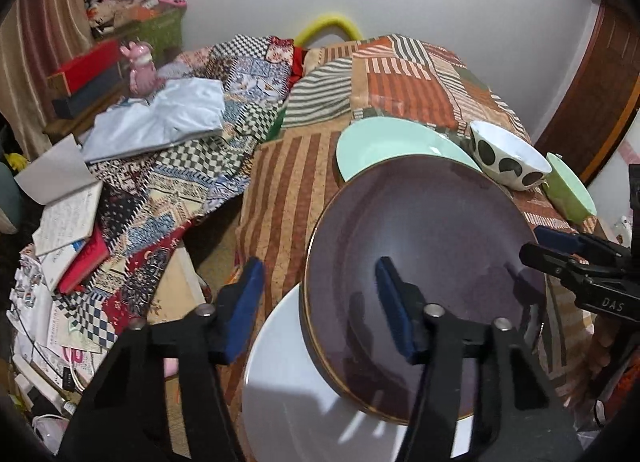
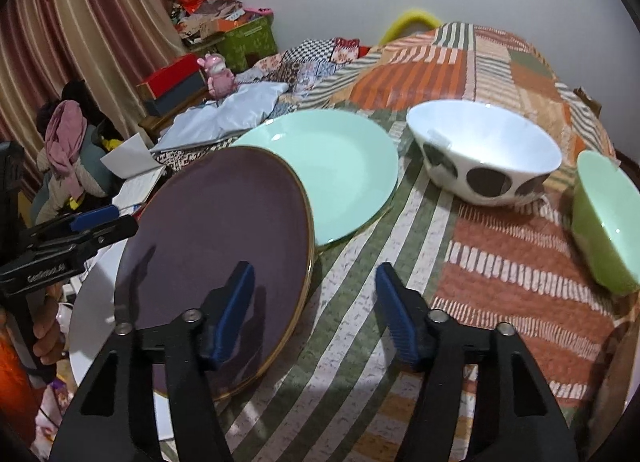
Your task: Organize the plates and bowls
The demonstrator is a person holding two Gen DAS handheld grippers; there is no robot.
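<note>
A purple plate with a gold rim (image 1: 432, 262) (image 2: 216, 234) lies on a white plate (image 1: 296, 390) (image 2: 90, 302) at the table's near left. It overlaps a mint green plate (image 1: 392, 146) (image 2: 340, 166). A white bowl with black spots (image 1: 508, 162) (image 2: 488, 154) and a green bowl (image 1: 568, 190) (image 2: 608, 218) stand to the right. My left gripper (image 1: 320, 302) is open, straddling the purple plate's left rim. My right gripper (image 2: 316, 310) is open, straddling its right rim. Neither holds anything.
The table has a striped patchwork cloth (image 2: 500, 262). Left of it, a lower surface holds a quilt (image 1: 192, 182), a light blue cloth (image 1: 160, 118), notebooks (image 1: 68, 214), boxes and a pink figurine (image 1: 142, 70). A wall lies behind.
</note>
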